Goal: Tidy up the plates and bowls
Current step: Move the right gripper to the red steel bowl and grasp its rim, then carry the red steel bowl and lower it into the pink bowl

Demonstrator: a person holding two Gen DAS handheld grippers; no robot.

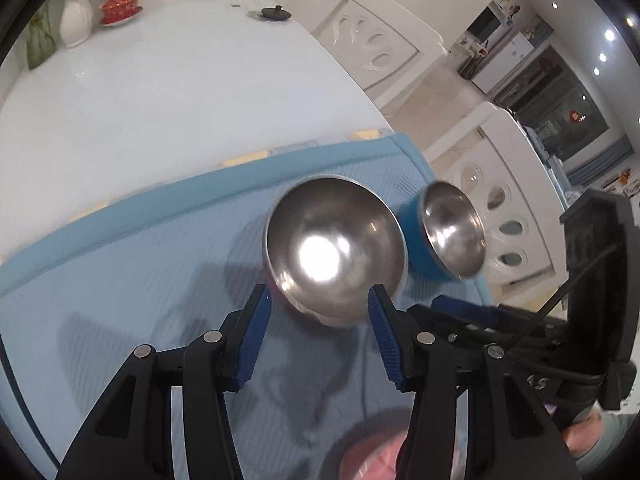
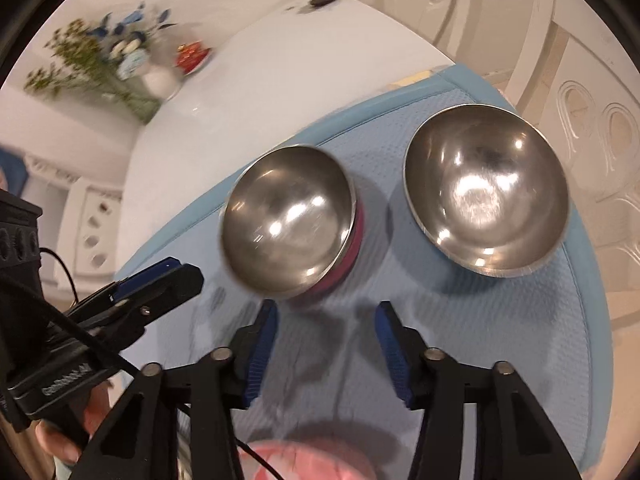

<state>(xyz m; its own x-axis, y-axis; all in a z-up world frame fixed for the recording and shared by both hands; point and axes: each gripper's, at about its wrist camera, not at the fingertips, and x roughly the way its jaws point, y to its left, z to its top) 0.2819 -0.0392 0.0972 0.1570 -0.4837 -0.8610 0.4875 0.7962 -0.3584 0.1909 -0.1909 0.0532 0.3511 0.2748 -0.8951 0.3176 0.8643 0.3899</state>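
Two steel bowls stand on a light blue mat (image 1: 140, 280). One has a pink-red outside (image 1: 336, 248) (image 2: 288, 224). The other has a blue outside (image 1: 448, 232) (image 2: 486, 188) and stands to its right, near the mat's edge. My left gripper (image 1: 320, 320) is open, and the near rim of the pink-red bowl shows between its fingertips, untouched. My right gripper (image 2: 326, 332) is open with only mat between its pads, just short of the gap between the bowls. Each gripper shows in the other's view, the right gripper (image 1: 452, 308) and the left gripper (image 2: 180, 272). A pink plate (image 2: 312, 460) (image 1: 372, 452) lies blurred at the bottom.
The mat covers the near end of a white table (image 1: 160, 100). At the far end stand a white vase of flowers (image 1: 76, 20), a red lidded cup (image 1: 120, 4) and a small black knob (image 1: 276, 12). White carved chairs (image 1: 500, 220) stand along the table's right side.
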